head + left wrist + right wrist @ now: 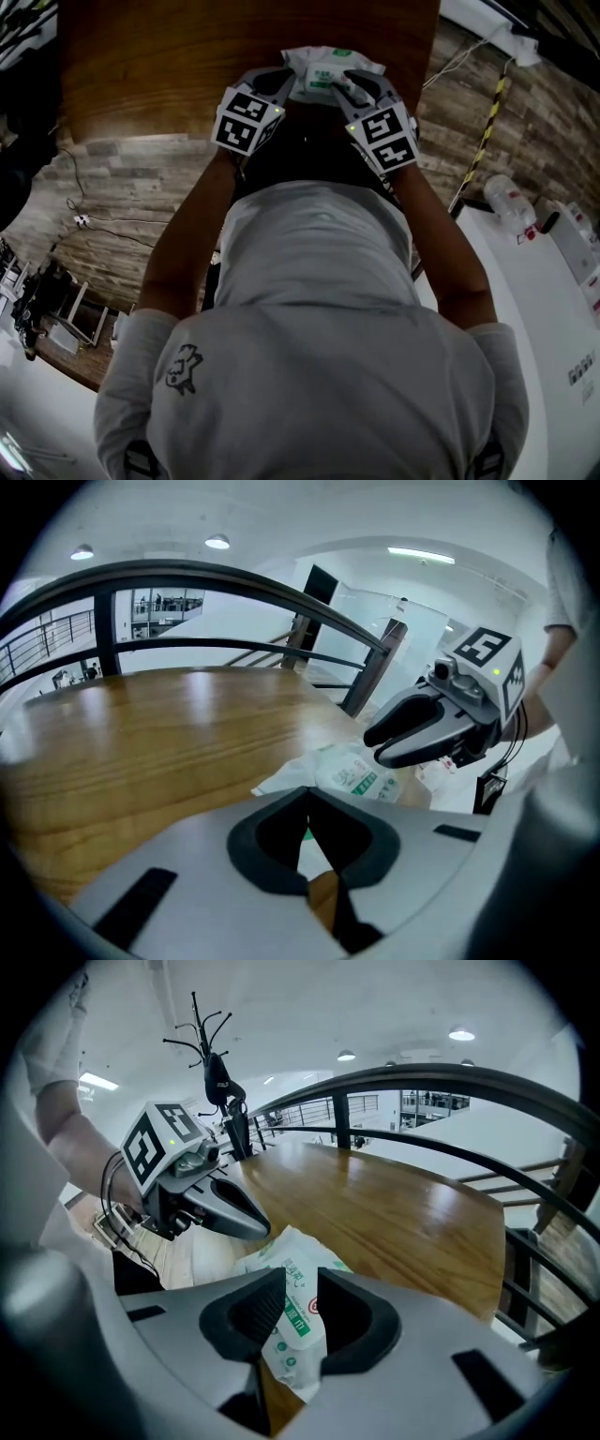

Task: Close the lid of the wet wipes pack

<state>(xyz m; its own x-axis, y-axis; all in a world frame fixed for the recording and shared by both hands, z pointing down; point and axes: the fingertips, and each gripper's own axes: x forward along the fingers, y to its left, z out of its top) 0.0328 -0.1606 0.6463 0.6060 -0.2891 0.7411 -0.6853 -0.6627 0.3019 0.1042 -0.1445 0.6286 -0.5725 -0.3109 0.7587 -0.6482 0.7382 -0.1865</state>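
Pack: the wet wipes pack (322,67) is a soft white pouch with green print and a green-banded label. Its film is crumpled.
Contents: the wipes are not visible in any view.
Lid: the right jaw covers the pack's face in the head view, so I cannot tell whether the flap is up or down.
Place: the pack is over the near edge of the wooden table (141,742), between the two grippers. I cannot tell whether it rests on the wood or hangs clear.
Left gripper (307,799): the jaws are drawn almost together, with the tips pinching the pack's thin left edge. A sliver of white film shows in the narrow gap below.
Right gripper (300,1283): the jaws are about half apart, with the ribbed pads pressing the pack's right end from both sides. The end of the pouch hangs below the pads.
Grippers together: they face each other across the pack, close but not touching.
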